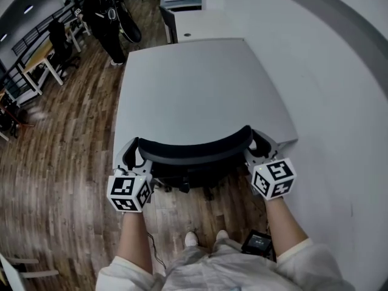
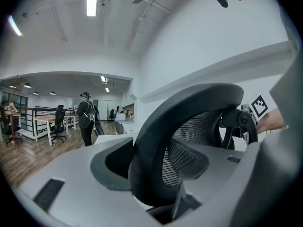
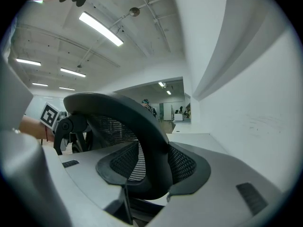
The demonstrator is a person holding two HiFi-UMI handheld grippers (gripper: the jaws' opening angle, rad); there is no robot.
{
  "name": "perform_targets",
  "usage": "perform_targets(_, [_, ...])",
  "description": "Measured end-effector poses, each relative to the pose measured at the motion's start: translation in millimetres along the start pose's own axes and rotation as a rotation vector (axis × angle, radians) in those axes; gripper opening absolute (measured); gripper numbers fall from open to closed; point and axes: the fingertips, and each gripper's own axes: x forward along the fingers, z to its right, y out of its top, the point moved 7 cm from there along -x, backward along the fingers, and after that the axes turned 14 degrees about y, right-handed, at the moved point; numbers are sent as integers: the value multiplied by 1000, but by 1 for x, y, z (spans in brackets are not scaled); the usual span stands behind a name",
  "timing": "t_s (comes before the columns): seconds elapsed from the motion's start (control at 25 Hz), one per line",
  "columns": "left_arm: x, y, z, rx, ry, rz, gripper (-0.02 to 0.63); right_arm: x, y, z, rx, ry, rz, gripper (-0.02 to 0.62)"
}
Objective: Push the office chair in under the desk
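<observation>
The black office chair (image 1: pixel 194 149) stands at the near edge of the grey desk (image 1: pixel 200 90), its curved backrest rim just under the desk's lip and its seat hidden beneath. My left gripper (image 1: pixel 134 153) is shut on the backrest's left end, and my right gripper (image 1: pixel 259 147) is shut on its right end. In the left gripper view the mesh backrest (image 2: pixel 189 108) fills the gap between the jaws of the left gripper (image 2: pixel 151 174). The right gripper view has the backrest rim (image 3: pixel 123 108) held the same way by the right gripper (image 3: pixel 151 174).
A white wall (image 1: pixel 339 102) runs along the desk's right side. Wooden floor (image 1: pixel 66 138) lies to the left. A person (image 1: pixel 106 23) stands at the far back left, near other desks (image 1: pixel 36 59) and chairs. The holder's shoes (image 1: pixel 203 238) are just behind the chair.
</observation>
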Motion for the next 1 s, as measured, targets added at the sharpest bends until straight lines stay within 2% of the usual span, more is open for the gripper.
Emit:
perform_targets(0.2, [-6, 3, 0, -1, 5, 17, 218, -5, 6, 0, 31, 46, 10, 199])
perform_targets(0.36, [-22, 2, 3, 10, 14, 39, 225, -18, 4, -8, -19, 50, -2, 196])
perform_targets(0.48, [-40, 5, 8, 3, 14, 64, 225, -27, 2, -23, -19, 84, 3, 196])
perform_targets(0.84, [-84, 11, 43, -11, -85, 111, 222, -46, 8, -65, -45, 188, 24, 195])
perform_targets(1.0, [-101, 15, 58, -34, -126, 119, 184, -56, 5, -75, -41, 205, 34, 158])
